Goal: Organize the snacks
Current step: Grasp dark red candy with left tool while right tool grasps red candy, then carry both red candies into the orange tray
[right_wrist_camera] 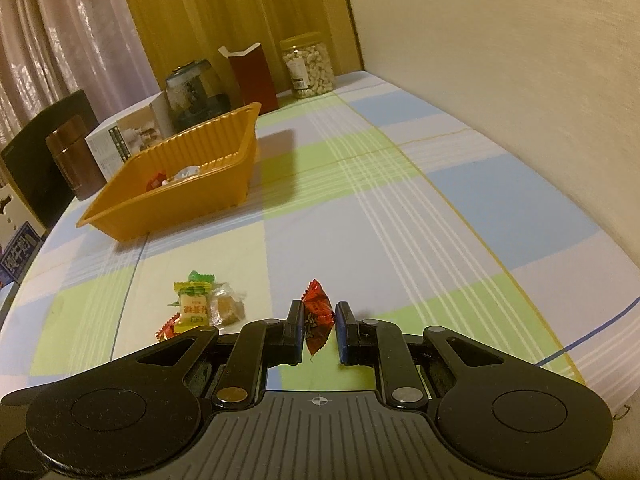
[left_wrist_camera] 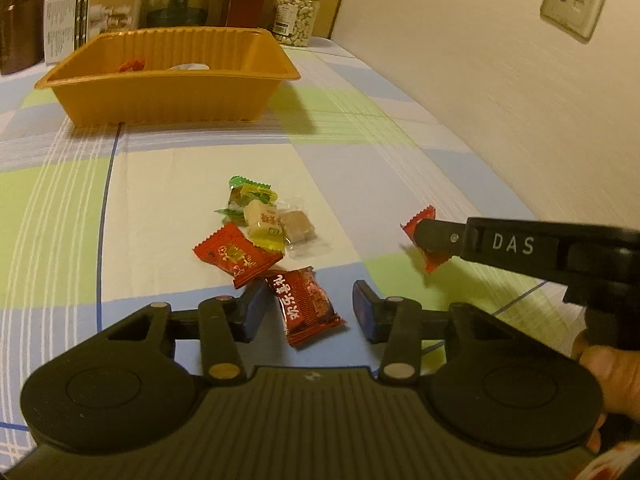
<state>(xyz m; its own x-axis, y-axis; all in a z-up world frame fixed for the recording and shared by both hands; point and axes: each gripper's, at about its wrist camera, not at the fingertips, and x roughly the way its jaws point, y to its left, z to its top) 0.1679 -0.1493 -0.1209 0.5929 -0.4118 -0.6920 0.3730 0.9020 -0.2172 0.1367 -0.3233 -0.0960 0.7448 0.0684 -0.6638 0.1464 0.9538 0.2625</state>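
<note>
The right tongs (right_wrist_camera: 318,330) are pinching a red candy (right_wrist_camera: 317,320) by its thin wrapper above the tabletop (right_wrist_camera: 440,208); it could be slipping free before reaching the orange tray (right_wrist_camera: 224,168) toward the far edge. The left tongs (left_wrist_camera: 310,308) are gaping wide and empty around a dark-red candy (left_wrist_camera: 306,304).
</note>
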